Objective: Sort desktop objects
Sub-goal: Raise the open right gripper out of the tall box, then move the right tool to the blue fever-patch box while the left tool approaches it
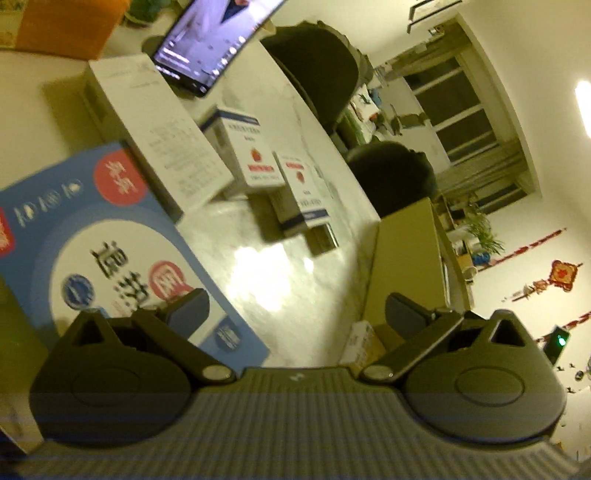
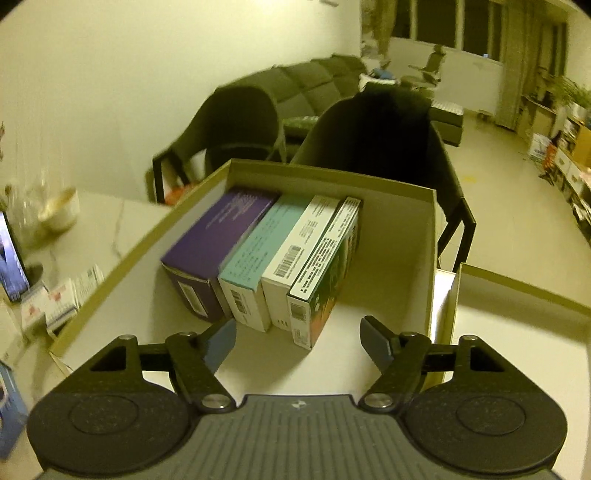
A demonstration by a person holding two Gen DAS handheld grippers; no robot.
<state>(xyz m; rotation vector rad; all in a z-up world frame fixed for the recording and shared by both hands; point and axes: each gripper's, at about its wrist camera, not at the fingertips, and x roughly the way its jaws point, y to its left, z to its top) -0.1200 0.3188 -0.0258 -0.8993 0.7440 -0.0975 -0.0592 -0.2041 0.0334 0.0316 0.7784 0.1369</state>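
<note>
In the right wrist view my right gripper stands open just above the near end of a cardboard box. Inside it stand a purple carton, a teal carton, a white carton and a green carton, side by side on edge. The green one lies closest between my fingers. In the left wrist view my left gripper is open over the marble table, holding nothing. A large blue box, a long white box and two small white-and-red cartons lie ahead.
A phone or screen stands propped at the back of the table. An orange box sits far left. Two dark chairs stand behind the table. A second cardboard box sits at the right. A bowl rests far left.
</note>
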